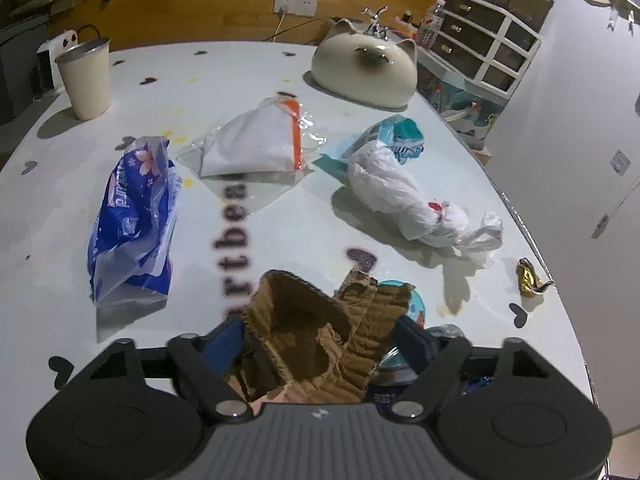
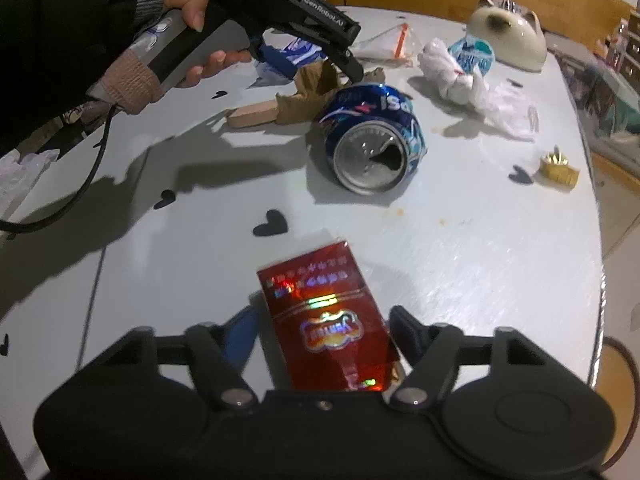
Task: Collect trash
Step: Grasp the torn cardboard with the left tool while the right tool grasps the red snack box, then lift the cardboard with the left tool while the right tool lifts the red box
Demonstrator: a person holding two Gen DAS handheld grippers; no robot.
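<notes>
White table (image 1: pixel 304 236) carries wrappers, can (image 2: pixel 372 136), cardboard (image 1: pixel 320 340).

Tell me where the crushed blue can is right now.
In the right wrist view the crushed blue can lies on its side mid-table, just right of the torn cardboard, beyond the red packet.

hidden: can (image 1: pixel 394 364) mostly behind cardboard (image 1: pixel 316 336) | red pack (image 2: pixel 332 320) near end under gripper body

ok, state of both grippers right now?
Left gripper: closed on the crumpled cardboard; both pads look to be touching it.
Right gripper: open, red pack between its fingers, a gap showing on one side.
</notes>
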